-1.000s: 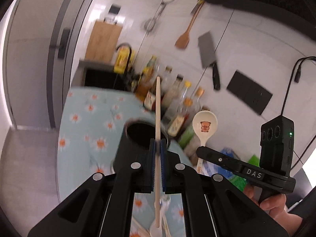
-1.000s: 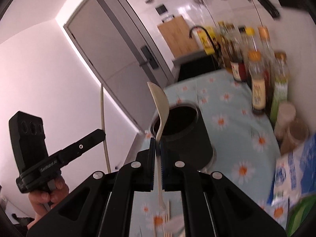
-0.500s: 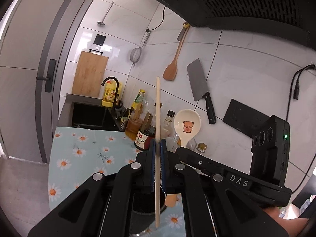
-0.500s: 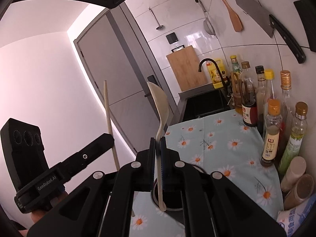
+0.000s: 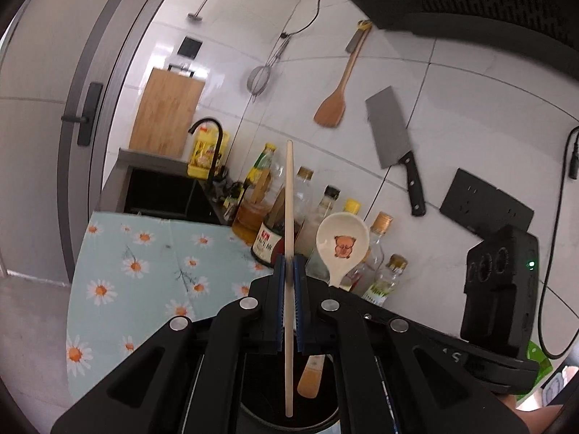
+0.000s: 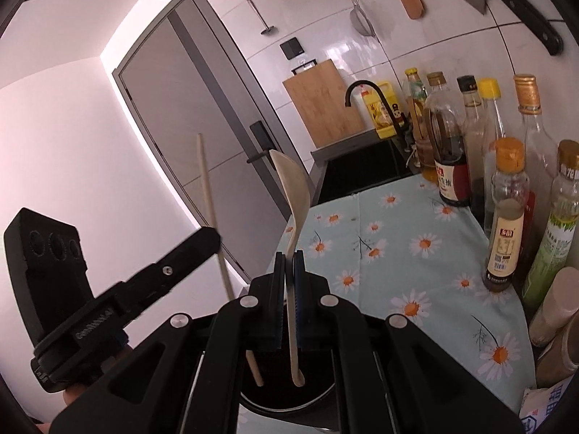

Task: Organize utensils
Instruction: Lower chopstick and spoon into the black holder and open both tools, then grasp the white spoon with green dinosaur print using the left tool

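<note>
Pale wooden chopstick (image 5: 289, 217) stands upright, pinched in the closed left claw (image 5: 288, 282), tip inside the black cylindrical holder (image 5: 289, 420). The right claw (image 6: 289, 275) clamps a cream ceramic spoon (image 6: 294, 195) above that holder. Lower both straight, then release.

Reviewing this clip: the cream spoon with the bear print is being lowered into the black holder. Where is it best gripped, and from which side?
Grip the spoon on its narrow handle, below the bowl, coming from the side with the pads flat on the handle. The right gripper does this: the handle is slim and upright, the bowl is too wide, and the lower end hangs free over the holder.
</note>
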A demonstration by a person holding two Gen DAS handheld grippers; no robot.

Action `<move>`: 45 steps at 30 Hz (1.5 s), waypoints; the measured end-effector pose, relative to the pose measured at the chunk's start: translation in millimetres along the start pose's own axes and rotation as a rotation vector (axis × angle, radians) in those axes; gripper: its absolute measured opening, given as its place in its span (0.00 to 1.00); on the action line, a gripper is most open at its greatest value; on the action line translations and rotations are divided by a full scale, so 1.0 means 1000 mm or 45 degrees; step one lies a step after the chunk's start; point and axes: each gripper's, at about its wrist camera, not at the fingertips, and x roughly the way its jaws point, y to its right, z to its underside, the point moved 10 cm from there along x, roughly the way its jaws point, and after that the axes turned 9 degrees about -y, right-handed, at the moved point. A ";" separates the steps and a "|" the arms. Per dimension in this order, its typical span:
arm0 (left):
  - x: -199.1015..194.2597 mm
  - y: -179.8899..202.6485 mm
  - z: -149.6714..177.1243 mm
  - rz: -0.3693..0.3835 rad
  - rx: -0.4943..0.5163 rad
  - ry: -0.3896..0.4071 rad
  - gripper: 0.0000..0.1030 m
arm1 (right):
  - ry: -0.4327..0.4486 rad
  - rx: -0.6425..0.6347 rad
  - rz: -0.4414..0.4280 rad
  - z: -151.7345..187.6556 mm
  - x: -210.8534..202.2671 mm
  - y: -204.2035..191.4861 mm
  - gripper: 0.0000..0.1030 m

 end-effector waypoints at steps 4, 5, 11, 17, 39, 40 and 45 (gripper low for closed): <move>0.007 -0.005 0.013 0.010 -0.037 -0.053 0.04 | -0.034 0.007 0.011 0.008 0.006 0.002 0.08; 0.006 -0.007 0.015 0.001 -0.042 -0.056 0.04 | -0.037 0.016 0.009 0.009 0.006 0.003 0.11; -0.002 -0.009 0.018 -0.009 -0.062 -0.073 0.14 | -0.012 0.026 0.016 0.009 -0.005 0.001 0.21; -0.017 -0.003 0.020 -0.008 -0.060 -0.060 0.18 | 0.002 0.008 0.021 0.011 -0.021 -0.007 0.21; -0.084 0.038 0.062 0.011 0.050 -0.174 0.19 | -0.172 0.129 -0.033 0.071 -0.098 -0.009 0.29; -0.084 0.038 0.067 0.011 0.050 -0.189 0.19 | -0.193 0.141 -0.034 0.078 -0.099 -0.007 0.29; -0.078 0.037 0.110 0.016 0.073 -0.344 0.20 | -0.309 0.202 -0.024 0.123 -0.096 0.008 0.29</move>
